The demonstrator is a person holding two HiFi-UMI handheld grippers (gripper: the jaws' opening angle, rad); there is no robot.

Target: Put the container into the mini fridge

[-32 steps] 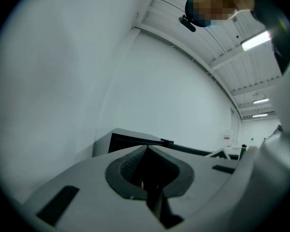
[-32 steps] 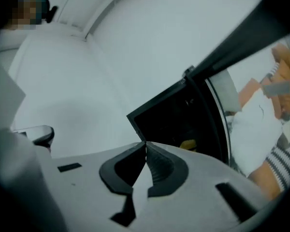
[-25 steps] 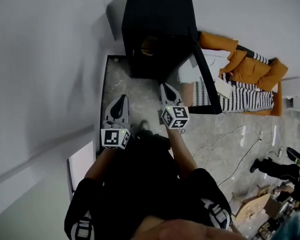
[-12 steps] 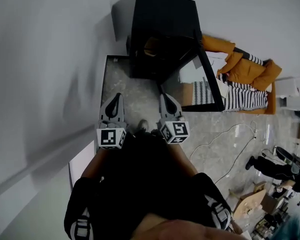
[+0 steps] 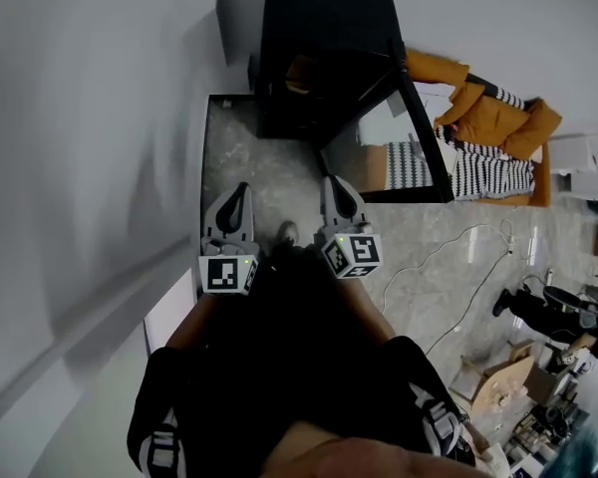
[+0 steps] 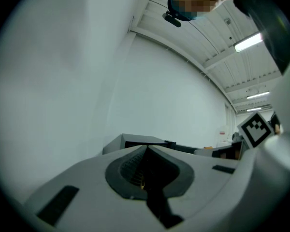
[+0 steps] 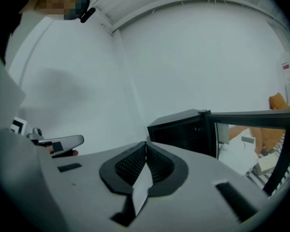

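The black mini fridge point(image 5: 319, 48) stands on the floor against the white wall, its glass door point(image 5: 419, 137) swung open to the right. Something brownish point(image 5: 301, 68) shows dimly inside the opening; I cannot tell whether it is the container. My left gripper point(image 5: 239, 189) and right gripper point(image 5: 333, 183) are side by side in front of the fridge, well short of it, both shut and holding nothing. In the left gripper view the jaws point(image 6: 146, 148) meet, with the fridge point(image 6: 135, 141) beyond. The right gripper point(image 7: 146, 143) points at the fridge point(image 7: 183, 129) and its door point(image 7: 251, 124).
An orange sofa with a striped blanket point(image 5: 488, 127) stands right of the fridge door. A white cable point(image 5: 448, 267) lies across the marble floor. A person point(image 5: 538, 312) and cardboard boxes point(image 5: 498, 386) are at the far right. A white panel point(image 5: 169, 322) leans at the left wall.
Both grippers stay shut and side by side. The right one has drawn back slightly towards my body, and the head view has shifted a little.
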